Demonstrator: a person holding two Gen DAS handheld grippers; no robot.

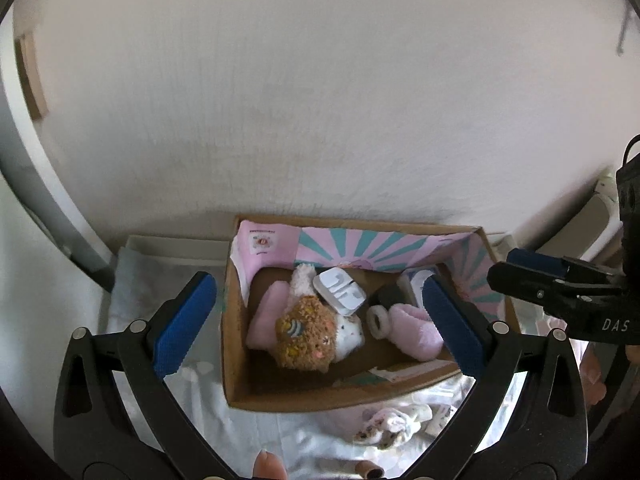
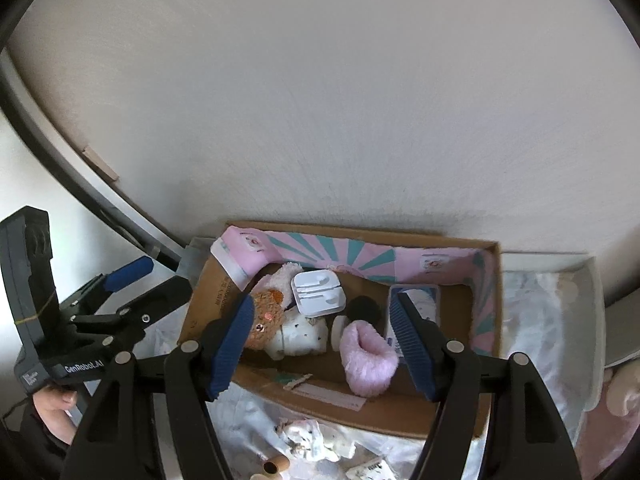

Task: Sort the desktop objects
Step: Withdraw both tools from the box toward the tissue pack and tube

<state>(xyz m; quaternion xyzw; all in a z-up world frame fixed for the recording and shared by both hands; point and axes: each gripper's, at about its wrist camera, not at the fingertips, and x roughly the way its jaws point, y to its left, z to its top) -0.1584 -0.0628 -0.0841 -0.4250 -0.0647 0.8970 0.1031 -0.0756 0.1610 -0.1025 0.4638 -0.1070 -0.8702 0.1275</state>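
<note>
A cardboard box [image 1: 236, 360] sits against a pale wall [image 1: 320, 100], its inner walls lined with pink and teal sunburst paper, and it serves as the landmark here. Inside the box lies a brown plush toy [image 1: 306, 332] with a white body, toward the box's left side, with a pink fluffy slipper [image 1: 266, 318] tucked just beside it on the left. A second pink slipper [image 2: 368, 360] lies toward the box's right half, near its front wall. A white earphone holder [image 2: 318, 294] rests on top of the plush toy, toward the back of the box, and a dark round object [image 2: 364, 308] sits just to its right. A small white ring [image 1: 378, 320] lies between the toy and the second slipper. The left gripper [image 1: 320, 320] hovers over the box's front edge with its blue-padded fingers [image 1: 184, 328] spread wide and nothing between them. The right gripper [image 2: 324, 344] hangs over the box as well, its fingers [image 2: 232, 348] equally wide apart and empty. In front of the box, on a white cloth [image 1: 168, 400], lies a crumpled patterned wrapper [image 2: 308, 438], and nearer still a small brown tube [image 2: 276, 466]. A white tray edge [image 2: 592, 320] shows to the right of the box.
</note>
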